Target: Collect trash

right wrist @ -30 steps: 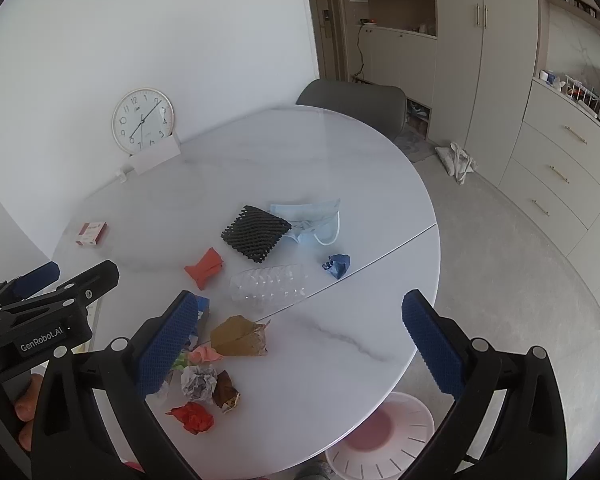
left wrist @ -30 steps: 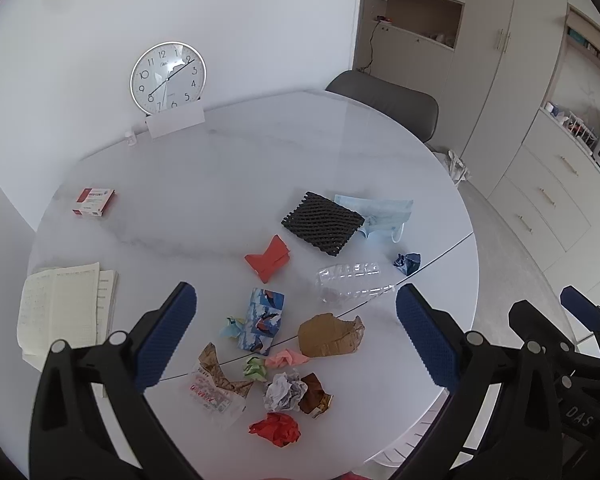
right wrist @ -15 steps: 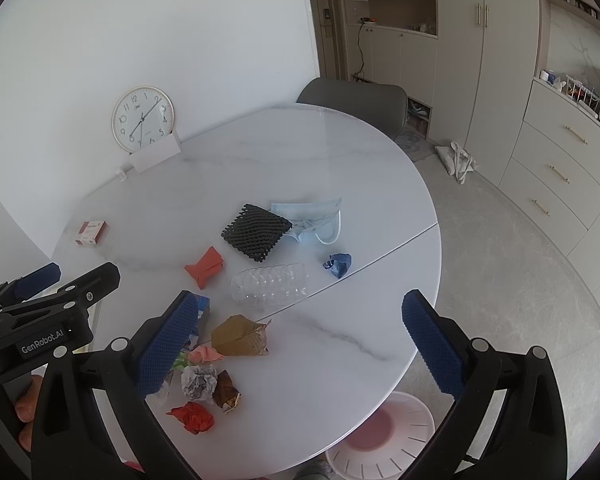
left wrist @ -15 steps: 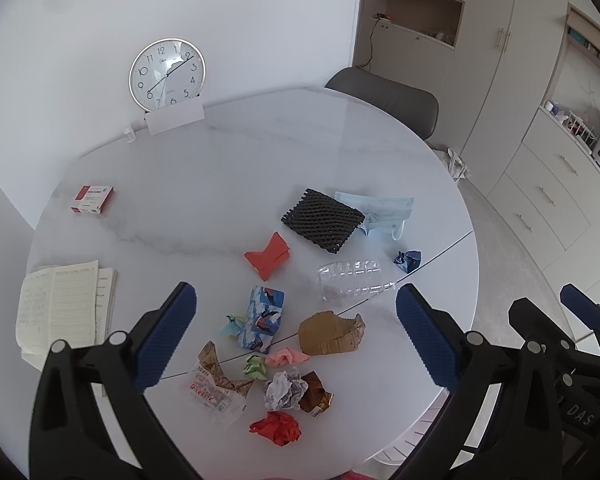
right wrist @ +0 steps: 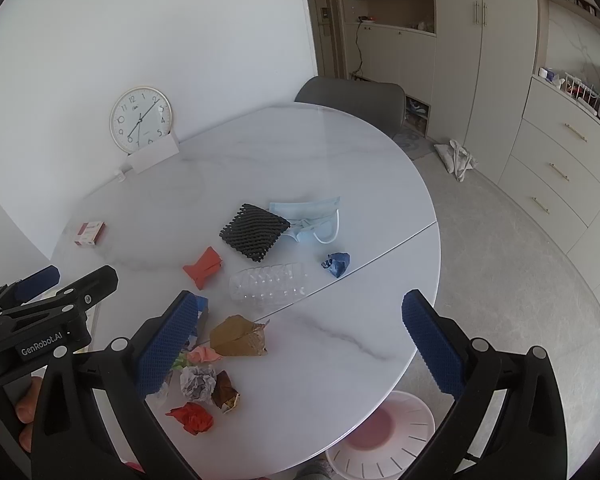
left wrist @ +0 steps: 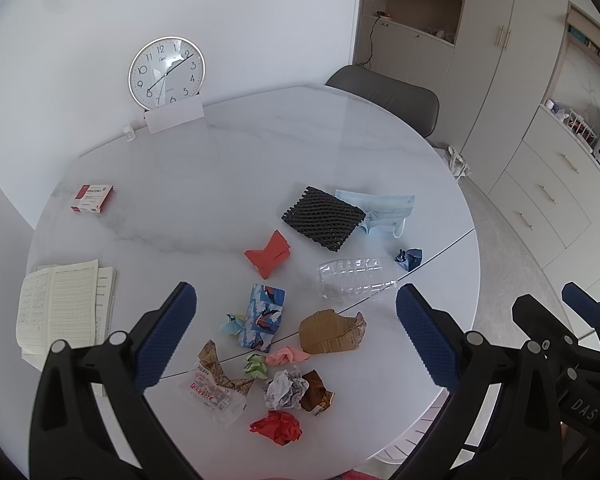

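Trash lies scattered on the round white marble table: a crushed clear bottle, black foam netting, a blue face mask, red folded paper, a brown cardboard scrap, a red crumpled ball, a grey paper ball and a blue wad. My left gripper is open and empty above the near trash. My right gripper is open and empty above the table's near edge. A white bin stands on the floor below the table edge.
A clock leans on the wall at the back. A red box and an open notebook lie at the left. A grey chair stands behind the table. Cabinets line the right.
Both grippers have barely shifted; the view has moved very slightly. Nothing was picked up or let go.
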`<state>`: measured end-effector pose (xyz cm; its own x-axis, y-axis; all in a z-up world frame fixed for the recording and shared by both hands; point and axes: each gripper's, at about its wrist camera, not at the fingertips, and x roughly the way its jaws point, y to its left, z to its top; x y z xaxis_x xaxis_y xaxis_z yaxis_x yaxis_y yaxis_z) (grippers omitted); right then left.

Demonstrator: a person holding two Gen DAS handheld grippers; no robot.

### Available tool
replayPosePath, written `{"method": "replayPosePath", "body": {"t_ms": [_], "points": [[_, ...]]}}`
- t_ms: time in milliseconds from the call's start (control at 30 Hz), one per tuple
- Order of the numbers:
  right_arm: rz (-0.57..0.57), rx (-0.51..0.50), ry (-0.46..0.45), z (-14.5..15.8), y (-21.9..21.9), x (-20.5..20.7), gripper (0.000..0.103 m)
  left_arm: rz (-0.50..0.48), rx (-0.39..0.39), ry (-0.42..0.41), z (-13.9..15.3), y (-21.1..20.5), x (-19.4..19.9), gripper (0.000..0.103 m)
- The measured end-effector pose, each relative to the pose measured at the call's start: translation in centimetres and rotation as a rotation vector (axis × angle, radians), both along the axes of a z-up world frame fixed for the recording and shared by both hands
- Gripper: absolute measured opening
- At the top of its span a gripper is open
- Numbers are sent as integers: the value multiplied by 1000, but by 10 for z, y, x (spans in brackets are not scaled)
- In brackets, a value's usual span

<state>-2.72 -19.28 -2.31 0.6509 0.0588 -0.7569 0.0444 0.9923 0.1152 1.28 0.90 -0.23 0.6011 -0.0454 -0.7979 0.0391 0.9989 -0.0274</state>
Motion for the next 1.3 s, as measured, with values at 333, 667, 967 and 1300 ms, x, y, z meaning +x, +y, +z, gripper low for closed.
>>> {"method": "replayPosePath", "body": {"t_ms": [333, 667, 967, 1300], "points": [[1, 0, 2, -1, 0, -1, 101, 1, 0, 2, -1, 1, 0, 96], [-2, 0, 5, -1, 1, 0, 101, 3, -3, 5, -1, 4, 1, 96], [1, 0, 9, -3, 1, 1, 101, 3, 1, 9, -3, 3, 1, 96], [38, -6, 28, -18, 5, 5, 101, -27, -6, 16, -11, 6, 5, 96]]}}
